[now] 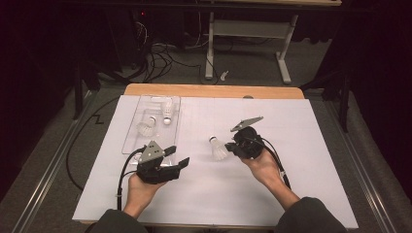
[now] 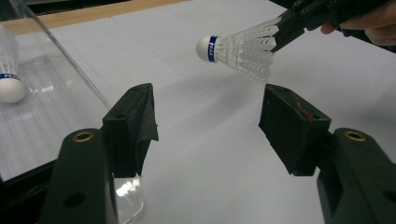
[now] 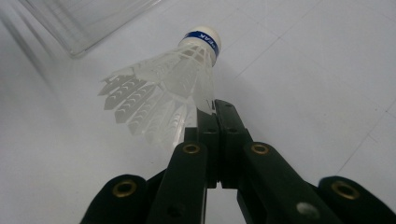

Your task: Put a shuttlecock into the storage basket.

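On the white mat, you have:
Right gripper (image 1: 232, 144): pinching the shuttlecock (image 1: 219, 149) skirt.
Left gripper (image 1: 179, 156): jaws apart, empty, near the tray (image 1: 133, 131).

Lab: dark room, floor cables (image 1: 155, 60), workbench frame (image 1: 248, 29)

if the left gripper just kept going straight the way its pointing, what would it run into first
Probably the shuttlecock that the right gripper holds by the skirt: it hangs just ahead of the open left gripper, slightly above its line, so depth and height make this uncertain.
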A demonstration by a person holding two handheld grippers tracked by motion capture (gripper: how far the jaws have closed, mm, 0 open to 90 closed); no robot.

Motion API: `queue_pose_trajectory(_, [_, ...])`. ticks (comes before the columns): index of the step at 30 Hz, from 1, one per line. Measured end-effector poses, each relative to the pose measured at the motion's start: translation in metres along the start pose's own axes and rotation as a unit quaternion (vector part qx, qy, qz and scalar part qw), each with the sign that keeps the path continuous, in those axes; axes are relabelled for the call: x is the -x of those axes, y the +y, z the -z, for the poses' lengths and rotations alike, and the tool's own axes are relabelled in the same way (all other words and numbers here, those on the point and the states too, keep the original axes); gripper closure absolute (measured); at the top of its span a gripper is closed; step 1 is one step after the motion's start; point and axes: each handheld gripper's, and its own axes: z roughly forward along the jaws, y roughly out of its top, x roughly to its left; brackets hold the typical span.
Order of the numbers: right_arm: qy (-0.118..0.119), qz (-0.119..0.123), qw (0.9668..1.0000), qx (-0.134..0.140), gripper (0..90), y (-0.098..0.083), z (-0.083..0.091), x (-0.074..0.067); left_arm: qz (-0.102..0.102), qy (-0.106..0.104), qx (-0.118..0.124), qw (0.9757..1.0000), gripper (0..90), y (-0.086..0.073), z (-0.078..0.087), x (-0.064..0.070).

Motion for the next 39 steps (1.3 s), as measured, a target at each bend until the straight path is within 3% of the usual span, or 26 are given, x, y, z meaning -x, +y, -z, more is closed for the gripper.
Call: queue_pose_trajectory(39, [0.004,0.004,1.0,-0.001,90.0,0.004,-0.002,-0.004,-0.018,-0.022,-0.039,0.9988,39.2,0.019,-0.037,0.013])
